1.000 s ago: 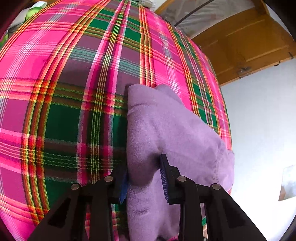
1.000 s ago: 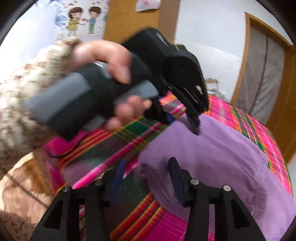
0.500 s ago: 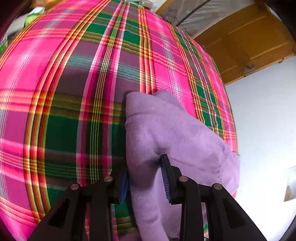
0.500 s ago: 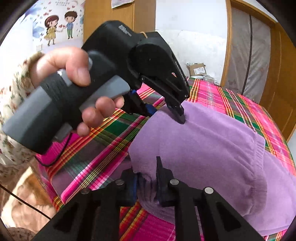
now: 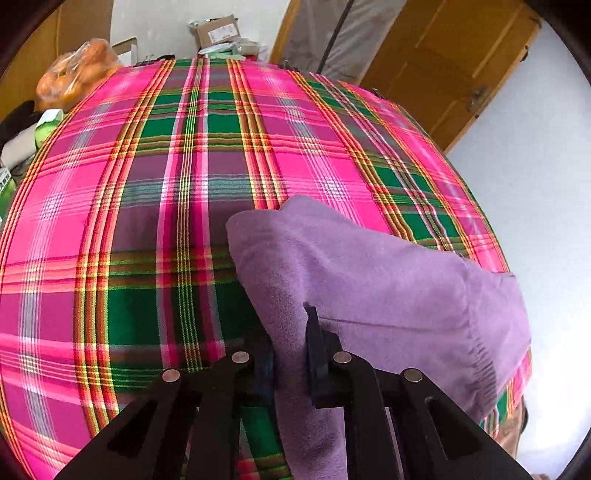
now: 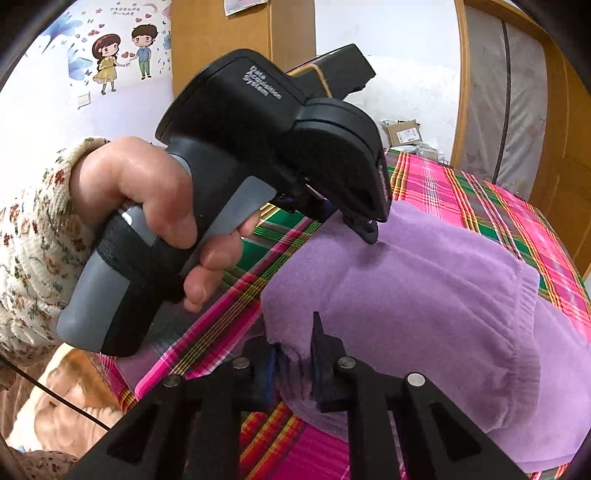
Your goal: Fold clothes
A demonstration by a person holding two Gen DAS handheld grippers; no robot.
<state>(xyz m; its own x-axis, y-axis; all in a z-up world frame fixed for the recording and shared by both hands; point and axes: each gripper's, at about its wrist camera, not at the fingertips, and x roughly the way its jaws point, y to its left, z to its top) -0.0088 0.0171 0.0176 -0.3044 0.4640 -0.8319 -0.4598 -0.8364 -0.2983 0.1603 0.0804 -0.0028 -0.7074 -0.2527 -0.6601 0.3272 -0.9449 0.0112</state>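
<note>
Since the fleece looks soft, light, floppy, grip at edges: left gripper & right gripper both clamp folds, frame btm.

This is a lived-in room of a home. A cartoon wall sticker of two children decorates one wall, wooden doors stand behind, and the table's pink-and-green plaid cloth looks domestic. Beyond its far edge sit a cardboard box and a bag of oranges.
</note>
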